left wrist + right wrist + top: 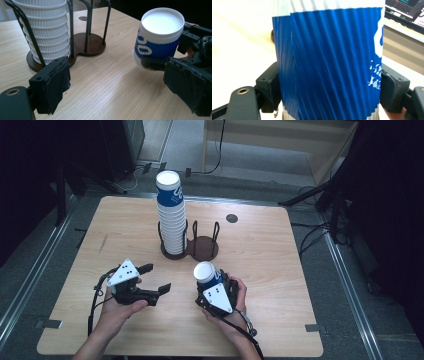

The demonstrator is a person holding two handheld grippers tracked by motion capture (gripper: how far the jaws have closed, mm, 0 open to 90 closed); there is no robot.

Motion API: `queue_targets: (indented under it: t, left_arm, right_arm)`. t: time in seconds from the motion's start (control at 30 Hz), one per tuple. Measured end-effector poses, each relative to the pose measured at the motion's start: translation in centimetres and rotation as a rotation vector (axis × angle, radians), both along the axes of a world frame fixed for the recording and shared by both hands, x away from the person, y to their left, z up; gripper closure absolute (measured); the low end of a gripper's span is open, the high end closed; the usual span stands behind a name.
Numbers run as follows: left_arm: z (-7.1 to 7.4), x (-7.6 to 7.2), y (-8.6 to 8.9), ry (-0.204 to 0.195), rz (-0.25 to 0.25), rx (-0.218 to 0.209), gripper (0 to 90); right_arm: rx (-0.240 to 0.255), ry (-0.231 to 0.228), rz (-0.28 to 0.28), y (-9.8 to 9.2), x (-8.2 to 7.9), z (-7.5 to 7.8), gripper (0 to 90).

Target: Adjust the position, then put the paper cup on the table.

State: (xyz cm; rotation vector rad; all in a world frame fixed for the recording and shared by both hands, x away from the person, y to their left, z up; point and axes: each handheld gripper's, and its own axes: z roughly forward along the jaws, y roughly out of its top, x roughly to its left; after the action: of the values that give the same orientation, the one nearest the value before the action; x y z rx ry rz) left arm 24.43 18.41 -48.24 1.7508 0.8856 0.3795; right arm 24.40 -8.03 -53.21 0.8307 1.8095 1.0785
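we can read no text for certain: the blue-and-white ribbed paper cup (329, 62) bears small white characters at the right of the frame, too blurred; its white logo in the left gripper view stays unclear too.

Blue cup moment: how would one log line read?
right gripper: shut on blue cup | left gripper: open, empty | cup stack: in holder
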Motion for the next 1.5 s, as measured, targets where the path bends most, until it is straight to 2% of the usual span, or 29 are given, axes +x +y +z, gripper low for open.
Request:
queue_targets:
  t: [0.17,0.5,0.9,1.27,1.5]
  left_arm:
    - [0.2,-0.1,-0.3,-0.004,-0.007,0.003,8.2]
    - [0.4,-0.4,-0.8,0.002,-0.032,0.015,8.6]
    - [0.5,-0.5,-1.3,0.015,-0.074,0.011,8.7]
    - [0.4,-0.5,-1.7,0.02,-0.101,0.023,9.0]
    - [0.3,-0.6,-2.0,0.04,-0.126,0.022,9.1]
  right_arm:
    - [-0.052,-0.02,0.028,0.9,-0.5,-0.4,20.5]
    - [-0.09,-0.035,0.053,1.9,-1.1,-0.7,20.5]
    - [-0.155,-0.081,0.085,2.6,-1.7,-0.9,20.5]
    - [-0.186,-0.105,0.106,3.1,-2.0,-0.9,20.4]
    - [-0.205,-0.116,0.122,3.3,-2.2,-0.9,20.4]
